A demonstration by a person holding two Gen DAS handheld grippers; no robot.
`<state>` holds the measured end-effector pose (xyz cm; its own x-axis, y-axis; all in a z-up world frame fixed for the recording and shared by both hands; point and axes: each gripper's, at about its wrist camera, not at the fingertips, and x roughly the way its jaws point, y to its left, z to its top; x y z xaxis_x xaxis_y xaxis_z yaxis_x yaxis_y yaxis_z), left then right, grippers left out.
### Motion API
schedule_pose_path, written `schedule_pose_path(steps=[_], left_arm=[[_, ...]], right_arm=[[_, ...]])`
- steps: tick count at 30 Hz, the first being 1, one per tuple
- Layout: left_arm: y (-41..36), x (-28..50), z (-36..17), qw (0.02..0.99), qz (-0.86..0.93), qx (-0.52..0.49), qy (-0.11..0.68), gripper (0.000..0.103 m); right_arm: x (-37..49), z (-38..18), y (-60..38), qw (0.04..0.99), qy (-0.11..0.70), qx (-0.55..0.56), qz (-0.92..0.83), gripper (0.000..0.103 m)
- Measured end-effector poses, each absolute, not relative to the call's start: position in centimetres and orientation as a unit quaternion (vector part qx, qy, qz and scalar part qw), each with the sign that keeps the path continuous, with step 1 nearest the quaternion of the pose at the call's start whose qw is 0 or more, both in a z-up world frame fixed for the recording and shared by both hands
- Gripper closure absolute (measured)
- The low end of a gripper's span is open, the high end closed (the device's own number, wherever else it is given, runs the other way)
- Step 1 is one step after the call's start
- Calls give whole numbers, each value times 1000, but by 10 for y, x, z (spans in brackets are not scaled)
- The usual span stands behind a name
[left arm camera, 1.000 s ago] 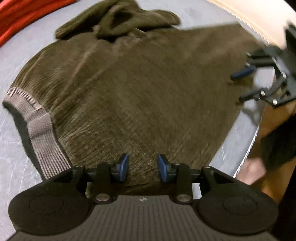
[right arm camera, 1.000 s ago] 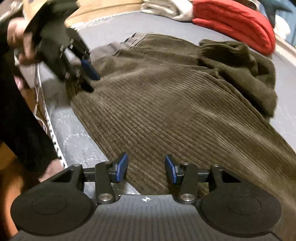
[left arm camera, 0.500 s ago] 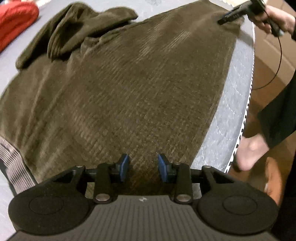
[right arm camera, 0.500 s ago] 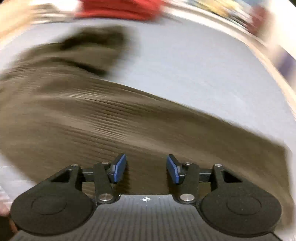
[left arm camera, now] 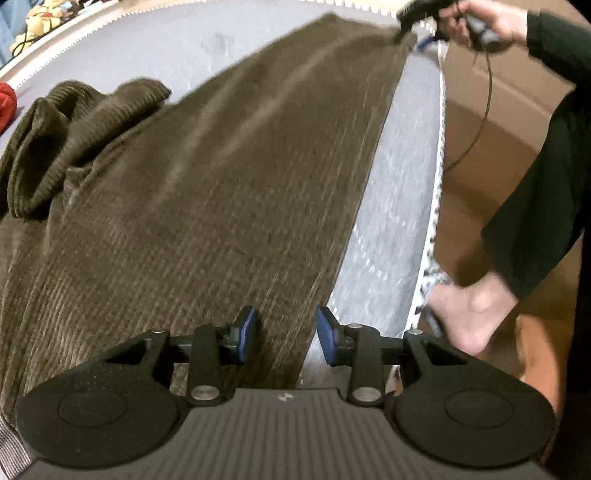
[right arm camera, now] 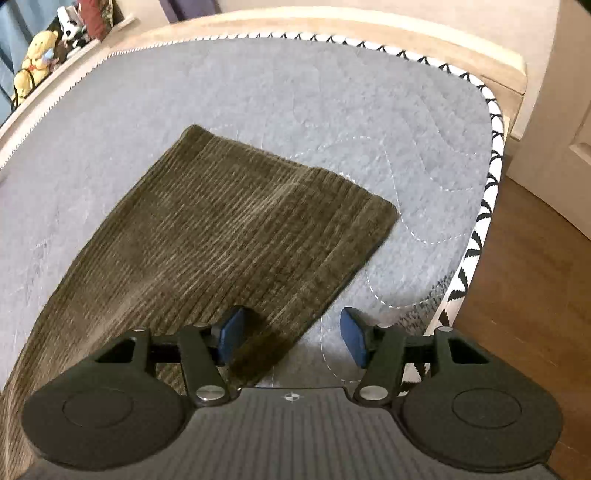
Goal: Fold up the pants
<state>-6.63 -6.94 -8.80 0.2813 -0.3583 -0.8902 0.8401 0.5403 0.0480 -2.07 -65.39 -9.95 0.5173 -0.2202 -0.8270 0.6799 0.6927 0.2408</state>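
**Both grippers at the near edge of the pants, nothing gripped yet**

The olive corduroy pants [left arm camera: 207, 206] lay spread along the grey mattress [right arm camera: 258, 92], 1 leg running flat toward the far end while the other leg [left arm camera: 74, 133] sat bunched in a heap at the far left. In the right wrist view the flat leg's cuff end [right arm camera: 288, 206] lay square, with bare mattress beyond it.

My left gripper [left arm camera: 286, 328] hung over the near right edge of the fabric, its jaws parted with cloth below them but not pinched. My right gripper [right arm camera: 291, 332] straddled the cuff's near corner; its jaws had just been opening and stood wide, holding nothing. In the left view that same gripper appeared far off at the cuff, blurred, in a hand [left arm camera: 480, 18] with a cable trailing.

My judgement: the risks sat in the pick-up. Closing on only the top layer would let the leg split apart on the lift. The crumpled second leg, left unstraightened, would be trapped inside any fold as a lump. The pants also lay close to the mattress's right edge [left arm camera: 436, 192], so a careless drag could slide them off.
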Motion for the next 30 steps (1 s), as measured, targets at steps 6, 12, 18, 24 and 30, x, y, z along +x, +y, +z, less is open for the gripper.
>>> schedule_pose_path(steps=[6, 12, 18, 24, 30], left_arm=[[-69, -70, -72, 752, -409, 275, 439, 96], [-64, -73, -70, 727, -439, 273, 452, 96], [-52, -65, -55, 758, -433, 229, 430, 86], [-39, -43, -51, 801, -379, 184, 425, 85], [-34, -30, -91, 776, -330, 186, 504, 83]], right_arm=[[-33, -94, -673, 809, 372, 340, -302, 96], [-37, -75, -661, 818, 368, 290, -334, 102], [-28, -80, -654, 814, 386, 250, -354, 65], [-21, -51, -611, 891, 313, 150, -293, 30], [1, -58, -567, 915, 349, 156, -132, 32]])
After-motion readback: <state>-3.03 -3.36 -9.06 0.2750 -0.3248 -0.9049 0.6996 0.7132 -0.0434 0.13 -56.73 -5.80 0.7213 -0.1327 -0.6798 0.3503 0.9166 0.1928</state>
